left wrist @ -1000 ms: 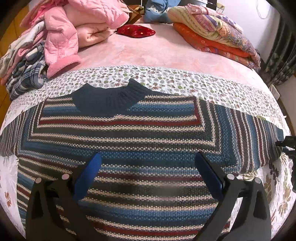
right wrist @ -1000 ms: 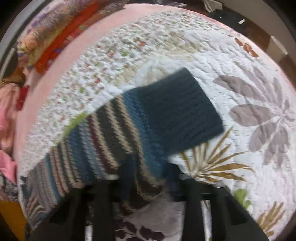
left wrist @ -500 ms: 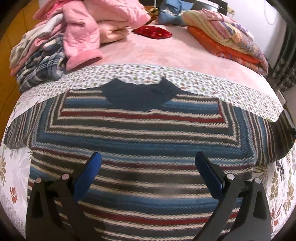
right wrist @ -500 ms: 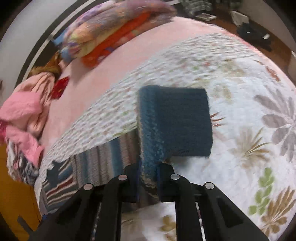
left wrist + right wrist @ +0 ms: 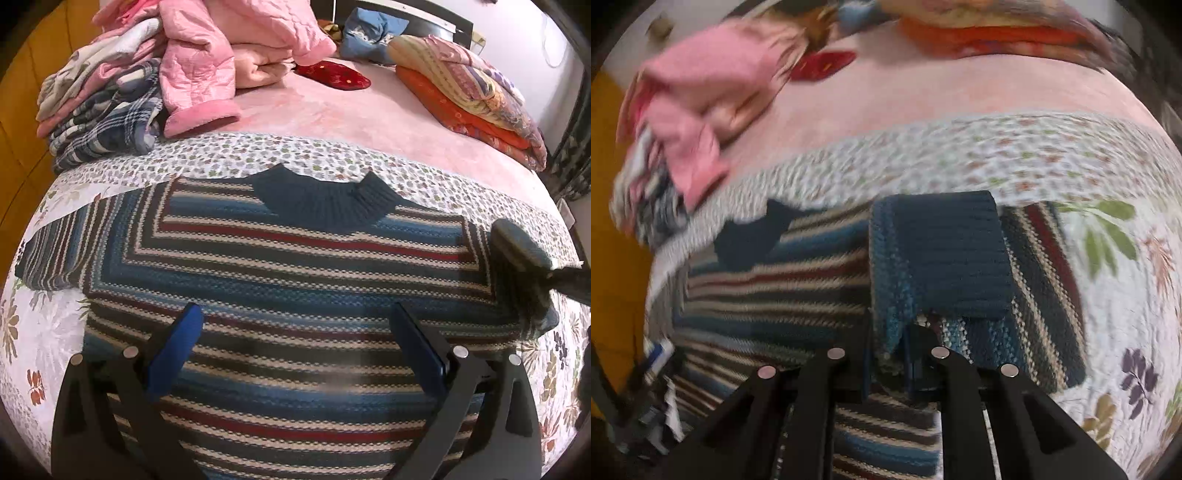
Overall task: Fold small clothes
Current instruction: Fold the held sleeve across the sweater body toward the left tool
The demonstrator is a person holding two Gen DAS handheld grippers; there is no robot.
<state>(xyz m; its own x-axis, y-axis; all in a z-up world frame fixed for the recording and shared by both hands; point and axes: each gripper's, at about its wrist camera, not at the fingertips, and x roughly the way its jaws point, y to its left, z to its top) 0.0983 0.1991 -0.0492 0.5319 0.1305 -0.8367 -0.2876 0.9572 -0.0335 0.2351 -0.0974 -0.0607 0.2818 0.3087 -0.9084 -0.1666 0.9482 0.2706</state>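
A striped knit sweater [image 5: 295, 266] in blue, red, cream and dark bands lies flat on a floral quilt, its dark blue collar [image 5: 325, 199] facing away. My left gripper [image 5: 295, 332] hovers open over the sweater's body, nothing between its blue pads. My right gripper [image 5: 886, 350] is shut on the sweater's right sleeve, and the dark blue cuff [image 5: 945, 254] hangs lifted over the sweater's right side. In the left wrist view that raised sleeve [image 5: 521, 251] shows at the right edge with the right gripper's black finger beside it.
The floral quilt [image 5: 229, 158] covers the near part of a pink bed [image 5: 332, 114]. Piled clothes, a pink jacket [image 5: 207, 55] and plaid fabric [image 5: 110, 122] sit at the back left. Folded orange and patterned blankets [image 5: 472, 99] lie at the back right, a red item [image 5: 332, 74] between.
The right gripper has carried the right sleeve up and inward, from the quilt over onto the sweater's body. The left gripper has shifted slightly left and stayed open.
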